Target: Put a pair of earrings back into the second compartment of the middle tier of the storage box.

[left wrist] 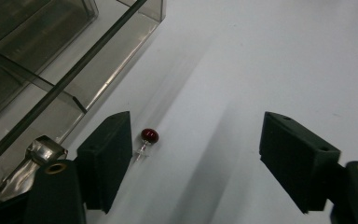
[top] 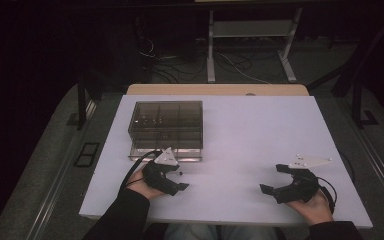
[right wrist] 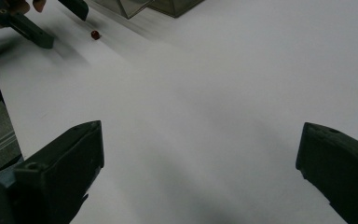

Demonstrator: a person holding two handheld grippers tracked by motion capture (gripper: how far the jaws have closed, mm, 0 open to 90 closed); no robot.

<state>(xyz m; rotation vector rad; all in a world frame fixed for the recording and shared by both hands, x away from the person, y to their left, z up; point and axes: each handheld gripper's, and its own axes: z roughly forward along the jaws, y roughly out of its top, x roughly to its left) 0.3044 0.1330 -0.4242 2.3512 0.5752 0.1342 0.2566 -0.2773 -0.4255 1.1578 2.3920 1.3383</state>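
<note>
With the small red-headed pin [left wrist: 148,139] lying loose on the white table [top: 260,130] just beside the clear compartment box [top: 166,129], left gripper [left wrist: 193,154] spread wide around it, apparently for pinching, right gripper [top: 278,179] equally agape, idle, well apart

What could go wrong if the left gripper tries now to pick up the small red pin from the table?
1. The red pin is tiny and lies close to one jaw of the open left gripper, not centred; closing may push it aside instead of pinching it.
2. Its round head could let it roll on the smooth white table.
3. The clear compartment box stands near the left gripper, so a wide move may bump it.
</note>
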